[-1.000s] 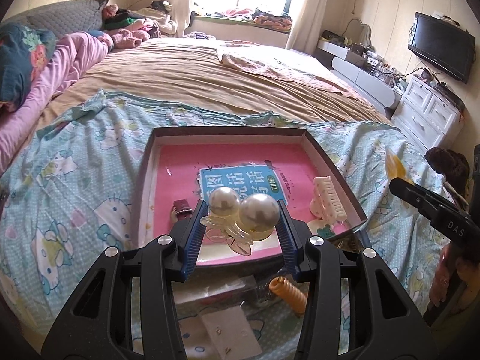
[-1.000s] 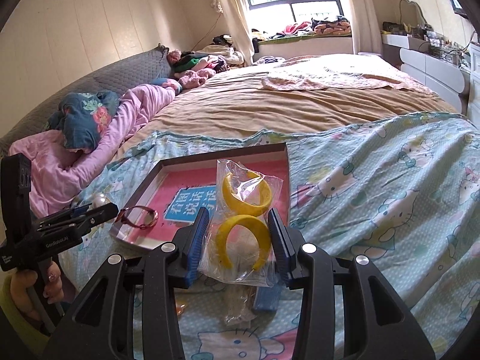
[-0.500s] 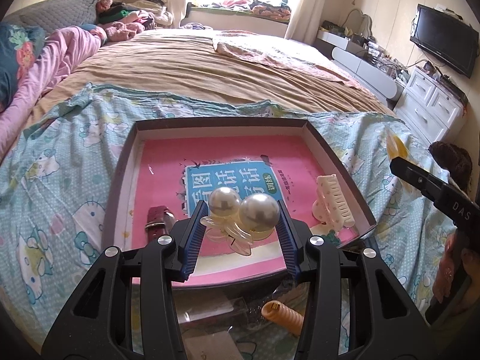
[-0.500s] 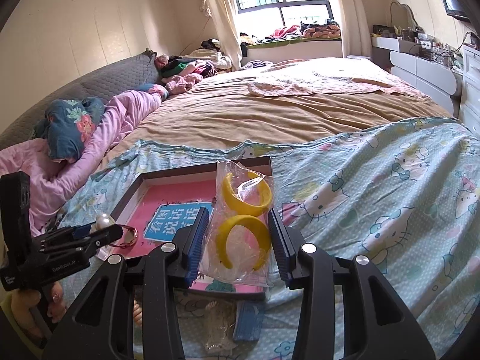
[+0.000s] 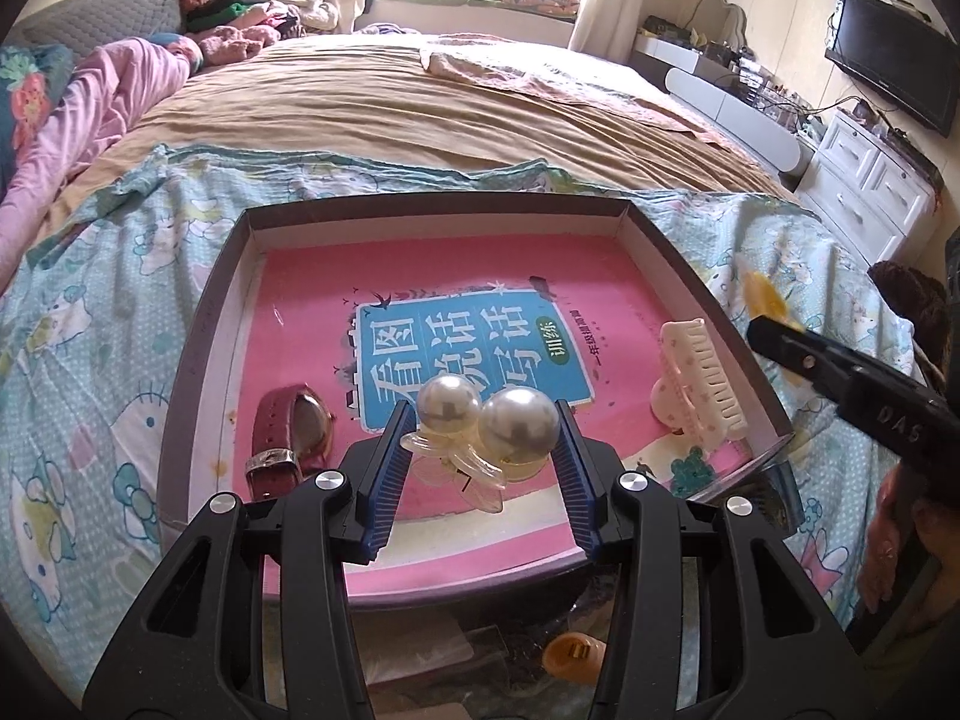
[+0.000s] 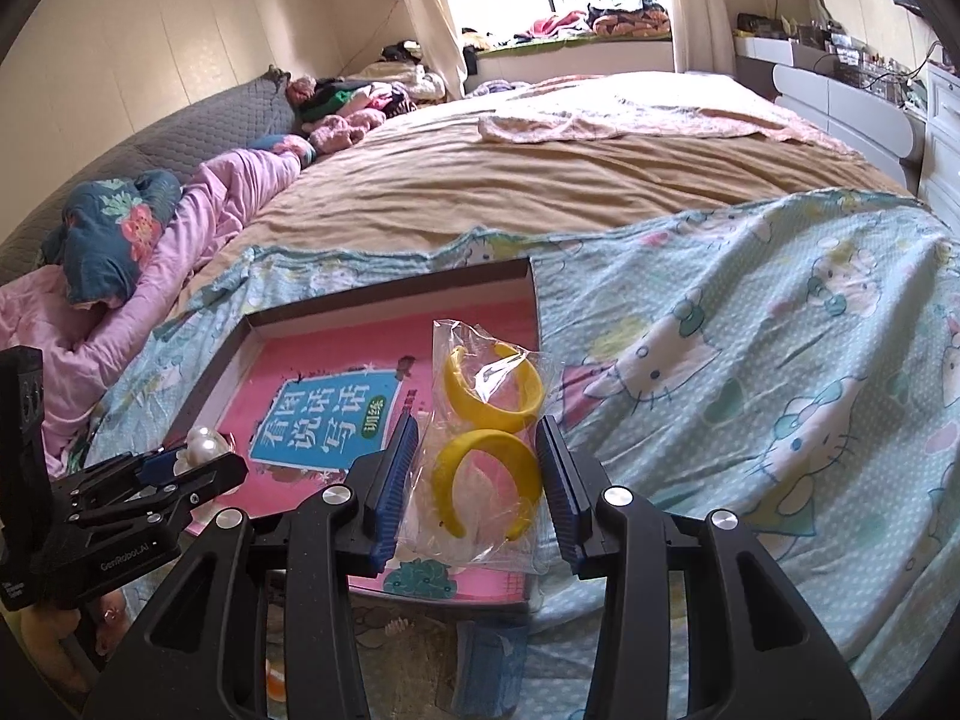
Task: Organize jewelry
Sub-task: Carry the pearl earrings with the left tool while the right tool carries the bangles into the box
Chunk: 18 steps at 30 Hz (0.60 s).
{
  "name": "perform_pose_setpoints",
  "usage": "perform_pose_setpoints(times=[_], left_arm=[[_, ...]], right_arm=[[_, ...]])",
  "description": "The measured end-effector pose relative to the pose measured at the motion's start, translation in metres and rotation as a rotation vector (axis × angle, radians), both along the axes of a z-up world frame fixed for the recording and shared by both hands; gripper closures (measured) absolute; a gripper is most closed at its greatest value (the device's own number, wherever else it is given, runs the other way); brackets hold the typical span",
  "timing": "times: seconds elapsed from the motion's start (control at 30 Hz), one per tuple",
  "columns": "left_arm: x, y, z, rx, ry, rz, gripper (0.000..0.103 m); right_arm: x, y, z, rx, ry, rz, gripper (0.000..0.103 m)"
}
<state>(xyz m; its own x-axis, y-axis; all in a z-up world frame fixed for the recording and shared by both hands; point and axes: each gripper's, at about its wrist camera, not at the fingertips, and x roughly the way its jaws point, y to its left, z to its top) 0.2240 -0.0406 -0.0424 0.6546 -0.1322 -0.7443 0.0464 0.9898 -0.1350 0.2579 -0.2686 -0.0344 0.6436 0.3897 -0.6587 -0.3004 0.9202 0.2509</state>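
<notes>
My left gripper (image 5: 483, 420) is shut on a clear hair clip with two large pearls (image 5: 486, 420) and holds it over the near part of a shallow box (image 5: 204, 324) with a pink floor. A red-strapped watch (image 5: 288, 438) and a white claw clip (image 5: 699, 387) lie in the box. My right gripper (image 6: 474, 438) is shut on a clear bag with two yellow hair hoops (image 6: 489, 420), over the box's near right corner (image 6: 528, 282). The left gripper with the pearls (image 6: 201, 444) shows at the left of the right wrist view.
The box lies on a light blue cartoon-print sheet (image 6: 750, 360) on a bed with a tan blanket (image 5: 420, 108). Small packets and an orange item (image 5: 570, 651) lie below the box's near edge. A white dresser (image 5: 870, 180) and TV stand at the right.
Both grippers have moved forward and closer over the box, each still holding its item. The watch and claw clip now show larger and nearer.
</notes>
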Motion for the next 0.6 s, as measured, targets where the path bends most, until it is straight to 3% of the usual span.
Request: perform_pose_setpoints(times=[0.6], left_arm=[[0.018,0.017,-0.001,0.057,0.018,-0.034,0.066]], right_arm=[[0.018,0.023,-0.021,0.001,0.067,-0.001,0.064]])
